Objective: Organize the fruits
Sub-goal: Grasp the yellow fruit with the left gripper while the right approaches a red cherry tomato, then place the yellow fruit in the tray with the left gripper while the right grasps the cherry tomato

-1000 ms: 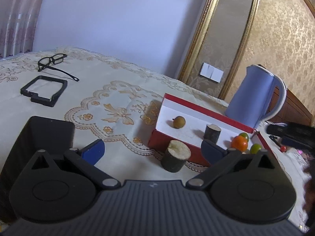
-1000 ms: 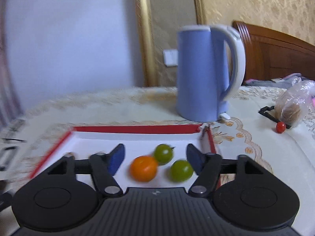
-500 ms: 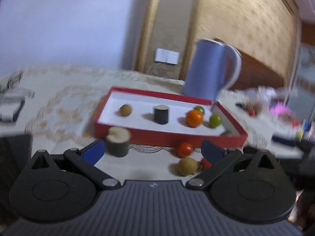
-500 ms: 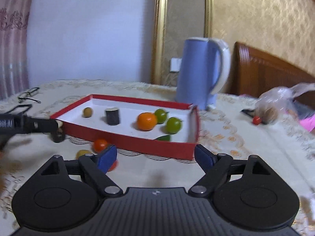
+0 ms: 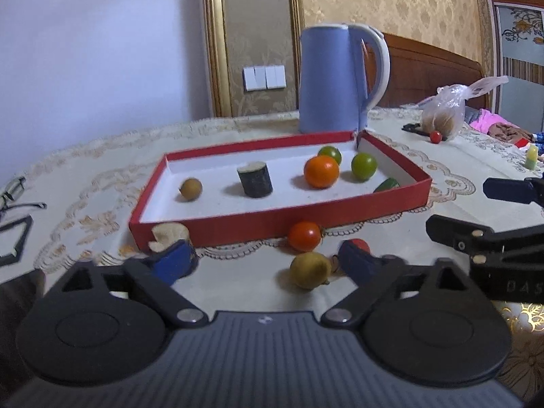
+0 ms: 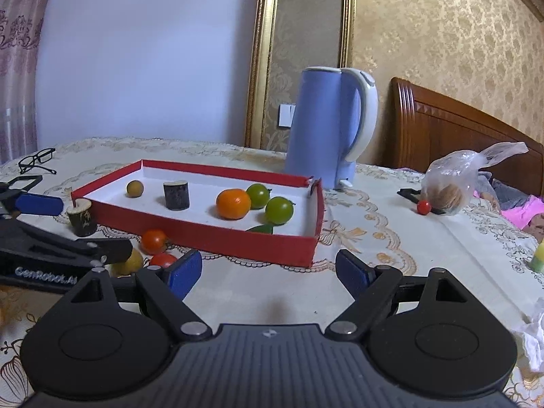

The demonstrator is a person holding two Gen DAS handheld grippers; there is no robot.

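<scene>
- Tray [image 5: 278, 219]: red, on the table [image 6: 391, 238]. It holds an orange fruit [image 5: 321, 171], two green ones, a small brown one and a dark log piece.
- Outside, at the tray's near wall: a red tomato [image 5: 305, 236], a yellow fruit [image 5: 310, 269], a second red one partly hidden behind a pad, and a log stub [image 6: 81, 217] at the left corner.
- Change: the left gripper [image 5: 265, 260] has swung from the tray's left end to face the loose fruit. Its jaws have just been closing a little, are still wide apart and hold nothing; the yellow fruit lies between the pads, untouched.
- Right gripper [image 6: 268, 273]: drawn back from over the tray, jaws apart, empty, over bare cloth.
- Judgement: the yellow fruit looks the next pick.
- Clearance: the grippers sit near each other by the loose fruit, so there is collision risk. Open cloth lies right of the tray; the kettle [image 6: 331, 129] stands just behind the far corner.
</scene>
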